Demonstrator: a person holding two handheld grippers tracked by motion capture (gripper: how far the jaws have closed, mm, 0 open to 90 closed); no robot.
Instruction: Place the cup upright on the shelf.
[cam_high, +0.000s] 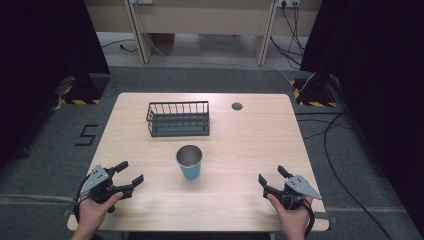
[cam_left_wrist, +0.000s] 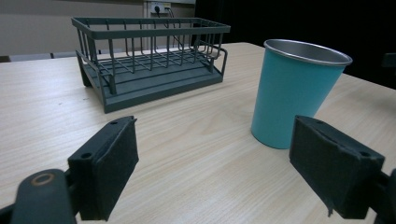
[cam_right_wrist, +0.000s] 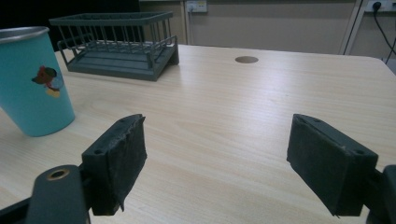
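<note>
My left gripper (cam_high: 127, 180) and right gripper (cam_high: 272, 181) sat at the near corners, jaws wide apart, holding nothing. The blue metal cup (cam_high: 189, 162) stood upright between them, easy to reach. The wire rack (cam_high: 178, 118) waited farther back.

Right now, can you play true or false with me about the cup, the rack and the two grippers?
1. The cup stands upright on the table. True.
2. The cup sits inside the rack. False: it stands on the table, nearer the person than the rack and apart from it.
3. The left hand-held gripper grips the cup. False: its jaws are open and hold nothing.
4. The right hand-held gripper is open. True.
5. The rack is empty. True.
6. The cup is red. False: it is teal, with a small picture on one side.
</note>
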